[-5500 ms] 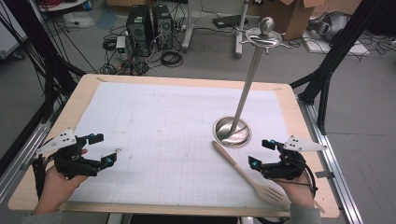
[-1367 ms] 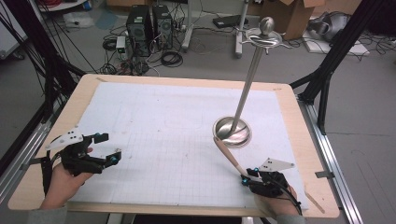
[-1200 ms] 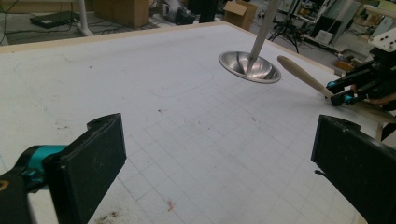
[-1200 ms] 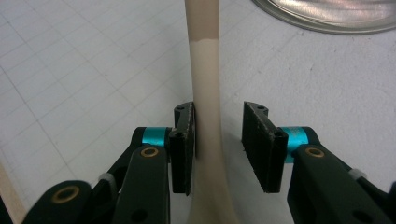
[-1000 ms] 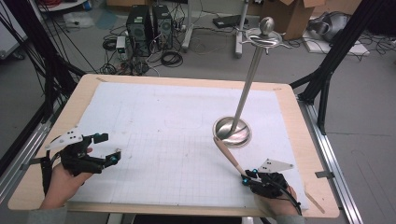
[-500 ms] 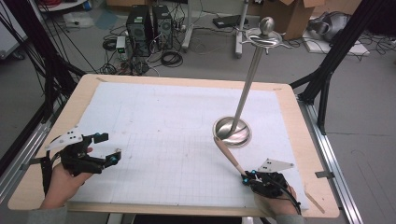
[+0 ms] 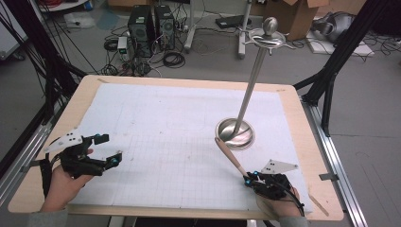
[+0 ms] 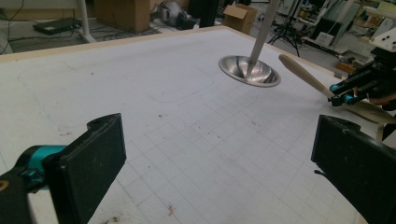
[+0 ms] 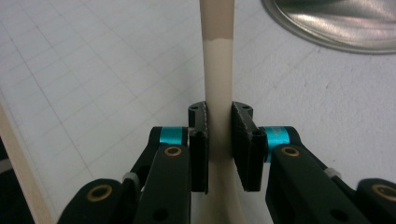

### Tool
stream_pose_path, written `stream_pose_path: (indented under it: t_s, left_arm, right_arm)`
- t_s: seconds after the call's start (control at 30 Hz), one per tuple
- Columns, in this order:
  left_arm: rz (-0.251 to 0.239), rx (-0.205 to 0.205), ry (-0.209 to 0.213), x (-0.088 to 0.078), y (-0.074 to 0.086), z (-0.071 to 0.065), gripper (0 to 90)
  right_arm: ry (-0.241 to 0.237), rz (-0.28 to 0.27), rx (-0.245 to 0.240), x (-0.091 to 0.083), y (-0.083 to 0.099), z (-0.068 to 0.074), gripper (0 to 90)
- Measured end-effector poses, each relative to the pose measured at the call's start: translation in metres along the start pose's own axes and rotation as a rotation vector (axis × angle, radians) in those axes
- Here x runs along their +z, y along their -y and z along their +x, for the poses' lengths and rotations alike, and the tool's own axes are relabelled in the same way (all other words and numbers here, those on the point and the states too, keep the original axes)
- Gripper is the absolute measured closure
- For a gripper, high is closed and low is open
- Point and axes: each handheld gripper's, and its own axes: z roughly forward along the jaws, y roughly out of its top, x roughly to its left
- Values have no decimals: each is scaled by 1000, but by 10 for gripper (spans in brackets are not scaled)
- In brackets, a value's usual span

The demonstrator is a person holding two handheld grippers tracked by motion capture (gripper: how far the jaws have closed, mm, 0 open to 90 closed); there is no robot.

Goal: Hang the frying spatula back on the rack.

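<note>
While my right hand-held gripper (image 9: 219,135) clamps the wooden spoon's handle (image 9: 218,79) at lower right, its jaws have just been closing. My left hand-held gripper (image 7: 105,149) rests wide apart, lower left.

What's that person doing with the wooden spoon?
A person holds a gripper in each hand at a table. The right gripper has just closed its fingers on the handle of a wooden spoon, whose handle end points up toward the round base of a tall metal stand. The left gripper waits open over the white gridded mat, holding nothing.
</note>
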Motion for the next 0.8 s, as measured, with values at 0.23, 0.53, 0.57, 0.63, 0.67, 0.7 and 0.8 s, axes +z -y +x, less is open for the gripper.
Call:
stream_pose_path:
  t_s: [0.23,0.53,0.57,0.63,0.67,0.7,0.8]
  left_arm:
    - [-22,20,-2,-2,-6,-4,35]
    - [-21,25,1,-4,-6,-6,35]
    - [-29,24,0,-5,-7,-7,35]
    - [-36,24,-1,-6,-8,-7,35]
    - [-35,26,-2,-7,-8,-7,35]
    - [-38,28,-7,-7,-9,-7,35]
    - [-42,28,-10,-8,-11,-7,35]
  right_arm:
    - [-15,-51,2,-6,-3,-1,779]
    - [-24,-141,27,-19,-8,-7,779]
    - [-25,-149,29,-21,-9,-8,779]
    - [-28,-165,31,-24,-9,-9,780]
    - [-30,-171,31,-26,-9,-10,779]
    - [-31,-178,32,-27,-10,-11,780]
    - [-32,-192,35,-30,-9,-13,779]
